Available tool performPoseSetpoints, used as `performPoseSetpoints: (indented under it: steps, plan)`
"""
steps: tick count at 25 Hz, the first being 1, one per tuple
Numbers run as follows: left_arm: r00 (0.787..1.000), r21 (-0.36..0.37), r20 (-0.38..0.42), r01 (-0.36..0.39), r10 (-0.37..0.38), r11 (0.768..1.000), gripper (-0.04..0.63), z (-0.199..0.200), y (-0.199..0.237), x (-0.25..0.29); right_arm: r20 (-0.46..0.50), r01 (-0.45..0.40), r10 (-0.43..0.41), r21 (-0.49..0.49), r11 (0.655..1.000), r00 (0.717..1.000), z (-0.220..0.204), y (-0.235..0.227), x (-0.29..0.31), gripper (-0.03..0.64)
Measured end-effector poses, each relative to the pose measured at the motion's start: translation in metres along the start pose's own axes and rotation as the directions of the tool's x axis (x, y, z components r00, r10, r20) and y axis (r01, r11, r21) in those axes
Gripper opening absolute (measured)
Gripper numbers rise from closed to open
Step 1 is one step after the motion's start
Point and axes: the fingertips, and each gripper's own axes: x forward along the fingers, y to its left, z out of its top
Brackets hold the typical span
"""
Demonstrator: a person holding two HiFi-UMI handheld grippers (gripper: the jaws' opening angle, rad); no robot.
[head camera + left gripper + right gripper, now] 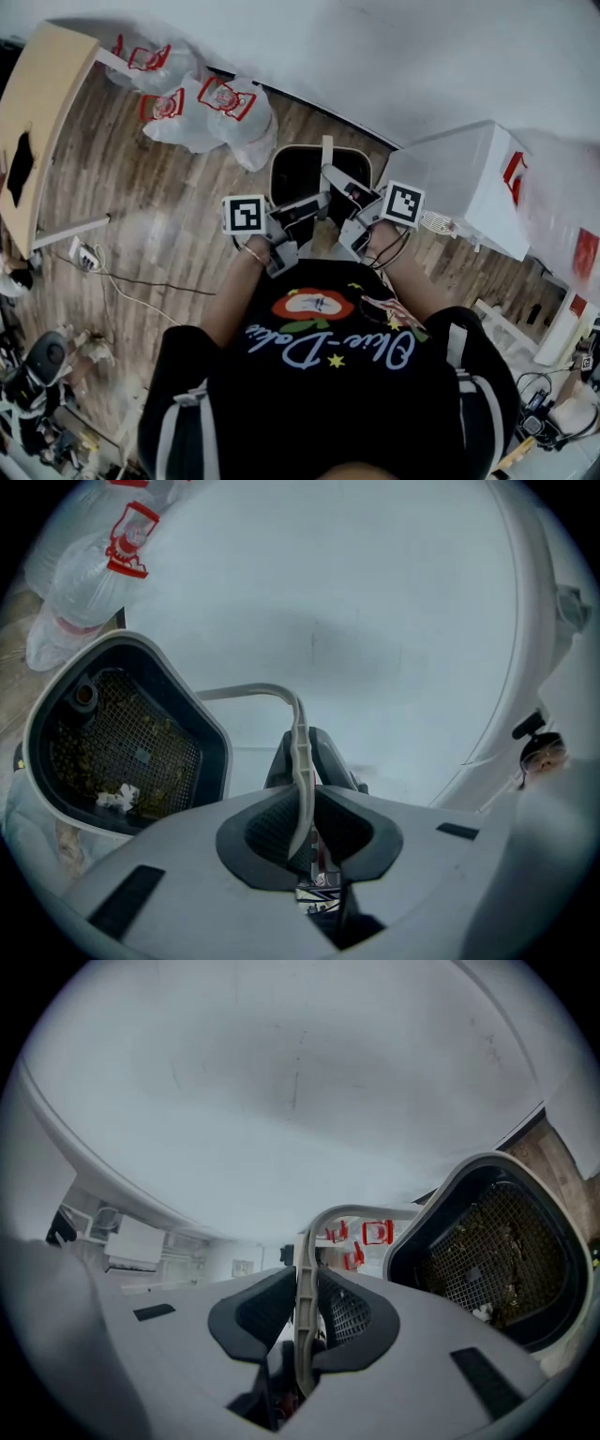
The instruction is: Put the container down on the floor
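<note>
The left gripper [302, 803] and the right gripper [305, 1302] were both clenched on the thin white handle [298, 733] of the container [302, 173], each pair of dark pads pressed flat against the strip. In the head view the dark-walled container sat at upper centre of the frame, in front of the person, over the wooden floor [169, 216]; whether it touched the boards could not be told. Its mesh bottom [122, 747] held crumbs and a white scrap, and white plastic bags [202, 108] lay upper left.
</note>
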Motion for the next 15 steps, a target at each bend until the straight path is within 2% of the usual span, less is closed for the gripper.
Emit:
performPoseSetpoints:
  steps: [3, 15]
  plan:
    - [1.0, -0.016, -0.019, -0.002, 0.001, 1.0, 0.049, 0.0076, 0.0075, -0.0059, 0.015, 0.018, -0.018, 0.008, 1.0, 1.0, -0.0009, -0.0079, 0.0102, 0.066]
    - [0.997, 0.007, -0.082, 0.001, 0.0, 1.0, 0.049, 0.008, 0.0086, -0.0072, 0.08, 0.05, -0.051, 0.021, 0.999, 0.995, 0.0002, -0.0045, 0.007, 0.066]
